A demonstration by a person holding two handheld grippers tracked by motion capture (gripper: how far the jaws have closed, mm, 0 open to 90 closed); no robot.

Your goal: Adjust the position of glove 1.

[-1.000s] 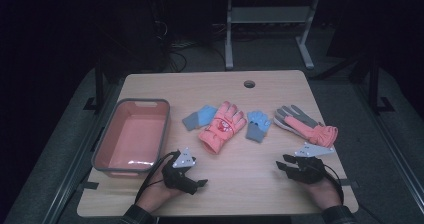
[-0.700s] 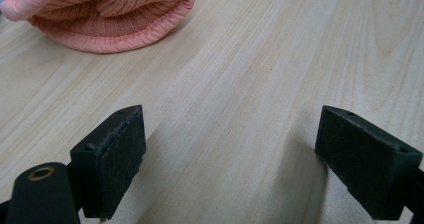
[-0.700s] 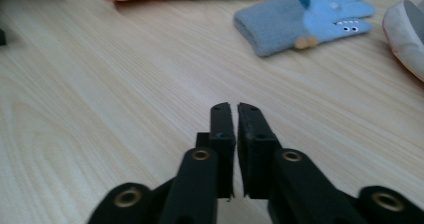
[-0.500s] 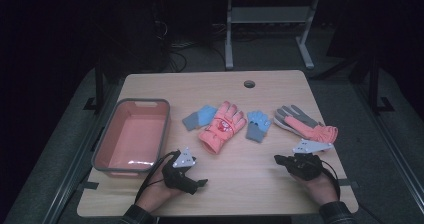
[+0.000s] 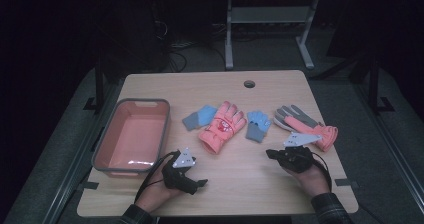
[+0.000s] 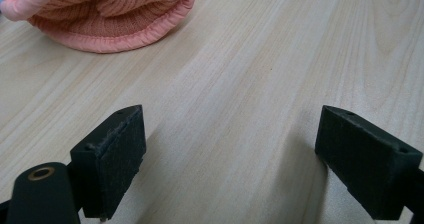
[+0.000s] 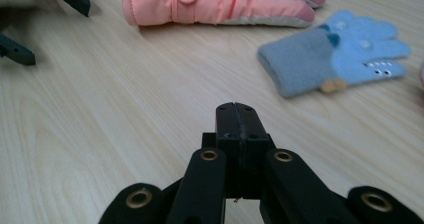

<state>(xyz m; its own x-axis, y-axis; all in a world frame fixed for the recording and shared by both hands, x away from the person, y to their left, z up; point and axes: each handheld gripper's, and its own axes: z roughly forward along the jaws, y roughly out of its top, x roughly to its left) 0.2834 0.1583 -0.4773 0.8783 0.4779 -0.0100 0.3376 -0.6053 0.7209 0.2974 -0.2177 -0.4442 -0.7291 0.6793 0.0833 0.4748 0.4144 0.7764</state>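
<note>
Here, ribbed knit cuff on pink glove [image 6: 107,14]

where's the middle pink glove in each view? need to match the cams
High view: pink glove at table centre, fingers away from the person, between two blue gloves.
Left gripper view: its ribbed cuff at top left, beyond the open jaws.
Right gripper view: lying across the top, cuff to the left, fingers to the right.
Shared landmark: the glove's cuff end.
</note>
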